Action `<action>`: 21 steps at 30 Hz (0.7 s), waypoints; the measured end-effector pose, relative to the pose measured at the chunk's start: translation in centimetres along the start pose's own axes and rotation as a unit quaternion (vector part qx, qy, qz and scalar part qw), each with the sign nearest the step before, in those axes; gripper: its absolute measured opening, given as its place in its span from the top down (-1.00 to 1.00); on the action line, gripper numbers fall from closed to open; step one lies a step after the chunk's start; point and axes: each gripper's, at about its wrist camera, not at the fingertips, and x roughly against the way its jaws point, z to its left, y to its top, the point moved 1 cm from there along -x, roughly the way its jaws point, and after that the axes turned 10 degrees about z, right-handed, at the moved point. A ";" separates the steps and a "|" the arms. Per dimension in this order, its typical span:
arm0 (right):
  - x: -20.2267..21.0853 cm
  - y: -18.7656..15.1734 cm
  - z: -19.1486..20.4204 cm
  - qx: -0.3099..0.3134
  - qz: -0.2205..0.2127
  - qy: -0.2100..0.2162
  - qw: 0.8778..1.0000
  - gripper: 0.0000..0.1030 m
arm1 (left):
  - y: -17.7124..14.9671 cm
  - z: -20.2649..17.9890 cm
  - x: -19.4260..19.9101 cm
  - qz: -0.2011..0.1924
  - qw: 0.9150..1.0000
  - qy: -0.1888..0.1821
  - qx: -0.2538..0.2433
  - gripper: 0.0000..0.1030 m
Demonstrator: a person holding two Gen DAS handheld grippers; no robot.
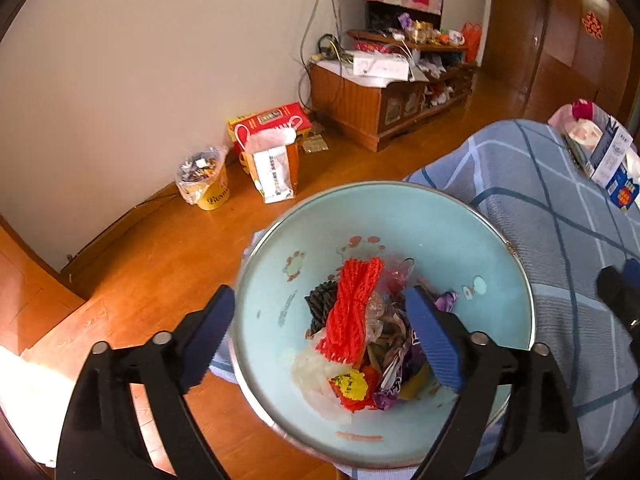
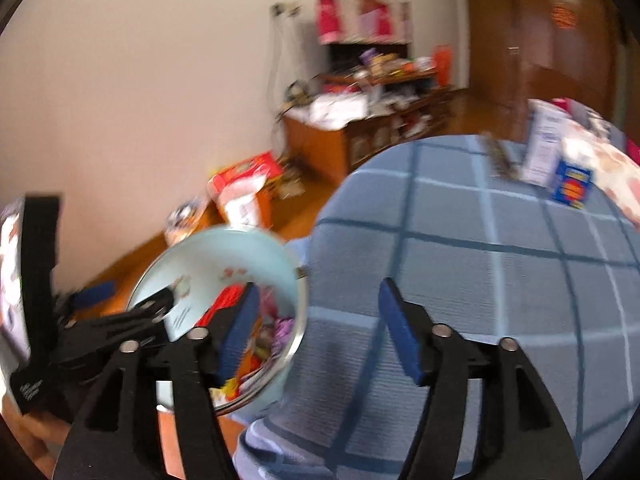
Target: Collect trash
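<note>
A pale blue bin (image 1: 420,236) with a metal rim stands on the wooden floor (image 1: 168,248), against the edge of a bed covered in a blue checked blanket (image 1: 560,216). Inside it lies a heap of trash: a red mesh net (image 1: 354,308) on top, a dark ridged piece (image 1: 320,304) to its left, clear crumpled plastic (image 1: 320,376), a yellow and red wrapper (image 1: 350,386) and purple foil wrappers (image 1: 390,384). The left gripper (image 1: 320,332) hangs above the bin mouth with its blue pads spread wide, holding nothing. The right gripper (image 2: 316,328) is over the blanket's near edge just beside the bin (image 2: 240,248), its pads also wide apart and empty; that view is blurred. By the wall, a yellow bucket (image 1: 210,190) lined with a plastic bag is full of wrappers, and a red and white paper bag (image 1: 276,152) stands near it. At the blanket's far corner stand a white and blue carton (image 1: 610,156) and a smaller blue box (image 2: 572,186).
</note>
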 end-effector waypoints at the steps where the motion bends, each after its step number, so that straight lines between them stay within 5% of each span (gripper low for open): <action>1: 0.5 -0.3 -0.3 -0.014 -0.012 -0.007 1.000 -0.55 | -0.3 0.0 0.5 -0.005 1.000 0.001 -0.001 -0.72; 4: 1.2 -1.1 -0.7 -0.041 -0.021 -0.011 0.999 -0.71 | -1.3 0.0 2.0 -0.023 1.000 0.007 -0.008 -0.73; 10: 2.2 -2.0 -1.3 -0.047 -0.010 -0.023 0.999 -0.73 | -3.1 -0.1 6.2 -0.073 0.997 0.016 -0.024 -0.88; 21: 8.9 -2.6 -0.6 -0.032 -0.096 -0.035 0.994 -0.79 | -4.6 0.4 12.7 -0.147 0.989 0.004 -0.031 -0.88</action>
